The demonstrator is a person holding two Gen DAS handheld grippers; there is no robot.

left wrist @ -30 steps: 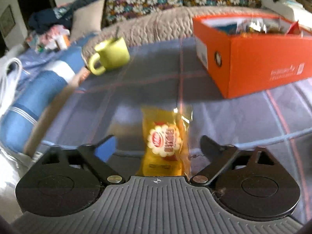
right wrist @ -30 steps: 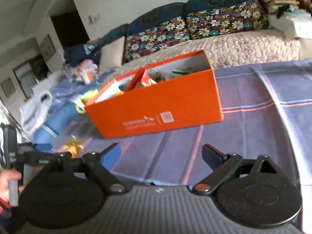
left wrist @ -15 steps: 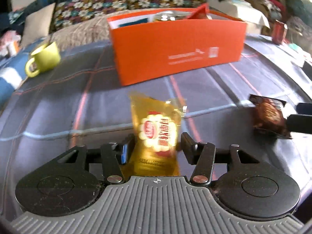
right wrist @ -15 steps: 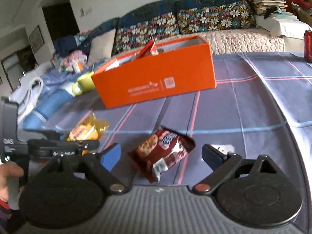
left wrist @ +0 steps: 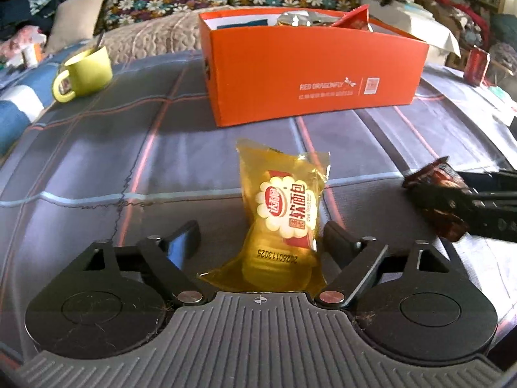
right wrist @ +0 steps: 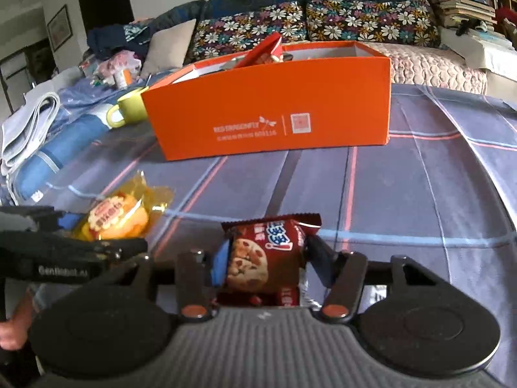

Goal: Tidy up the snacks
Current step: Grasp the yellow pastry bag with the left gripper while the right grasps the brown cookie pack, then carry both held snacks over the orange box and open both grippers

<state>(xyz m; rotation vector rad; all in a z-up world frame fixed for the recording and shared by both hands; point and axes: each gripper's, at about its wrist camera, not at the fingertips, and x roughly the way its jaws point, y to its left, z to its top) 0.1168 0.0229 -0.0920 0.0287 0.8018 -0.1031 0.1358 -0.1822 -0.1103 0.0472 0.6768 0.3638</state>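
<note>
A yellow snack packet (left wrist: 284, 216) lies on the plaid tablecloth between the fingers of my left gripper (left wrist: 261, 239), which is open; only the right finger is near it. It also shows in the right wrist view (right wrist: 116, 216). My right gripper (right wrist: 263, 258) is shut on a dark red cookie packet (right wrist: 261, 255), also visible at the right edge of the left wrist view (left wrist: 436, 194). An orange box (left wrist: 310, 74) holding several snacks stands behind, also seen from the right wrist (right wrist: 271, 110).
A yellow-green mug (left wrist: 85, 72) stands at the table's far left. A red can (left wrist: 476, 66) stands at the far right. A bed with floral cushions (right wrist: 290, 26) and clutter lies behind the table (right wrist: 420, 177).
My left gripper's fingers have opened from around the yellow packet, which now rests on the table. My right gripper has closed on the cookie packet.
</note>
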